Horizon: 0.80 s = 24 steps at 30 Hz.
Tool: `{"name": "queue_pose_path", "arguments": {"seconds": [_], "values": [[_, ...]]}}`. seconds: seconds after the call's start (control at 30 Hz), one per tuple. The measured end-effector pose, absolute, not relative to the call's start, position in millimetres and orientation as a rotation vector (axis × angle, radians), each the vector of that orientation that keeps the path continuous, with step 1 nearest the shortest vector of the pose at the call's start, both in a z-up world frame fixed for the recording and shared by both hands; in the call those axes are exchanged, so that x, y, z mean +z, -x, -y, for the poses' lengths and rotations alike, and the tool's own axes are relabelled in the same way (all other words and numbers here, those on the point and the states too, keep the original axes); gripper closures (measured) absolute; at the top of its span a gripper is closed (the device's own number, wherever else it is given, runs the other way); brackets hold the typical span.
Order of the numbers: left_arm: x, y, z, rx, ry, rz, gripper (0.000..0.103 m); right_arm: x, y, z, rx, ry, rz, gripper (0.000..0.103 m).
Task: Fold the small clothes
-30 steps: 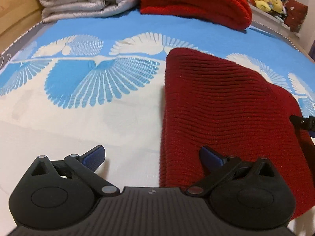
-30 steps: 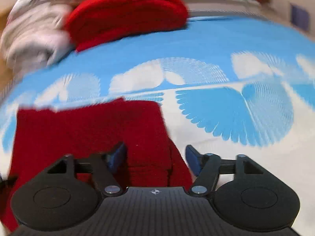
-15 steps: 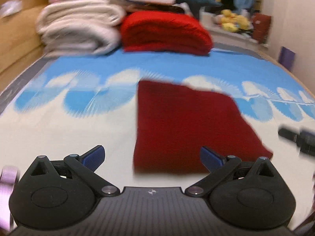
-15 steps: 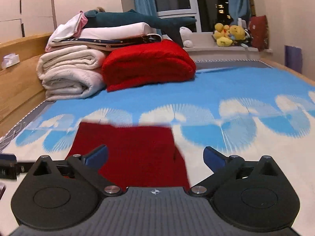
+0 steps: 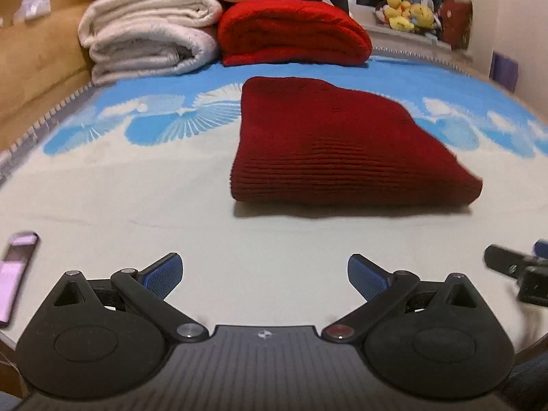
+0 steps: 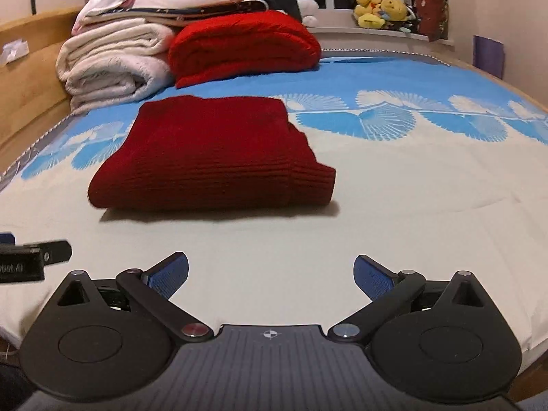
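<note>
A dark red knitted garment (image 5: 328, 144) lies folded into a flat rectangle on the bed (image 5: 137, 205), also seen as the folded red knit (image 6: 212, 157) in the right wrist view. My left gripper (image 5: 265, 274) hovers over the pale sheet well in front of it, open, nothing between its blue pads. My right gripper (image 6: 270, 275) is likewise open and apart from the garment, over bare sheet. Each view catches the other gripper's black tip at its edge: the right one (image 5: 513, 270) and the left one (image 6: 34, 257).
At the head of the bed sit a stack of folded white blankets (image 5: 147, 44) and a bright red folded blanket (image 5: 291, 34). A phone with a lit screen (image 5: 15, 274) lies at the near left. Plush toys (image 6: 380, 8) stand on the sill. A wooden bed frame (image 6: 27, 68) runs along the left.
Both grippers have pulled back from the red garment toward the near edge of the bed. The right jaws widened and let go of the folded knit, which now lies flat.
</note>
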<state>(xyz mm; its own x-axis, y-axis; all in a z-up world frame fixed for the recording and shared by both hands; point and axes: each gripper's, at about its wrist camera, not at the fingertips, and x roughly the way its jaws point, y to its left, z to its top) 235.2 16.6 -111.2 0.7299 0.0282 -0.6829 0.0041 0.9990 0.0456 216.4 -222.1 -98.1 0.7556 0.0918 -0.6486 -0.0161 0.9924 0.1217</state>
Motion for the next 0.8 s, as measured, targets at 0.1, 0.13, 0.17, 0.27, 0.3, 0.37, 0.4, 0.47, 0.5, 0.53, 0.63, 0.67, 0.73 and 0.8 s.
{"name": "queue_pose_path", "arguments": {"seconds": [0.1, 0.13, 0.17, 0.27, 0.3, 0.37, 0.4, 0.47, 0.5, 0.53, 0.63, 0.67, 0.73, 0.8], "values": [[-116.1, -245.2, -28.6, 0.008, 0.070, -0.785, 0.000, -104.3, -219.1, 219.4, 0.067, -0.119, -0.714, 0.001], [-117.8, -247.8, -30.4, -0.002, 0.090, -0.798, 0.000, -105.4, -219.6, 217.2, 0.072, -0.110, -0.715, 0.001], [-118.1, -253.4, -32.7, -0.012, 0.095, -0.812, 0.000, -107.1, -219.7, 213.7, 0.079, -0.094, -0.717, 0.001], [-120.9, -260.9, -32.0, -0.007, 0.044, -0.831, 0.000, -109.6, -221.2, 203.9, 0.104, -0.040, -0.713, 0.001], [-121.4, -261.8, -30.8, -0.006, 0.026, -0.832, 0.000, -109.5, -221.6, 201.1, 0.110, -0.025, -0.706, 0.001], [-122.7, -265.5, -30.7, -0.016, 0.015, -0.841, 0.000, -109.5, -223.4, 195.7, 0.118, 0.005, -0.698, 0.001], [-123.7, -267.1, -30.8, -0.019, 0.016, -0.845, 0.000, -109.6, -224.3, 193.6, 0.120, 0.014, -0.696, 0.001], [-124.2, -268.3, -29.8, -0.019, 0.008, -0.850, 0.000, -109.9, -226.9, 192.1, 0.120, 0.018, -0.698, 0.001], [-124.5, -268.8, -28.4, -0.016, 0.002, -0.849, 0.000, -110.1, -228.2, 192.2, 0.118, 0.015, -0.701, 0.001], [-124.3, -268.6, -27.6, -0.013, -0.009, -0.846, 0.000, -110.4, -229.0, 192.5, 0.115, 0.010, -0.703, 0.001], [-124.2, -267.4, -24.9, -0.023, -0.026, -0.841, 0.000, -111.4, -231.0, 194.2, 0.106, -0.009, -0.715, 0.001], [-124.2, -266.9, -24.6, -0.025, -0.029, -0.841, 0.000, -112.2, -231.2, 194.6, 0.103, -0.015, -0.717, 0.001], [-124.4, -265.9, -24.2, -0.028, -0.034, -0.840, 0.000, -112.5, -231.3, 196.0, 0.099, -0.021, -0.720, 0.001], [-124.8, -264.8, -24.1, -0.029, -0.037, -0.839, 0.000, -113.3, -231.1, 197.3, 0.095, -0.022, -0.722, 0.001]]}}
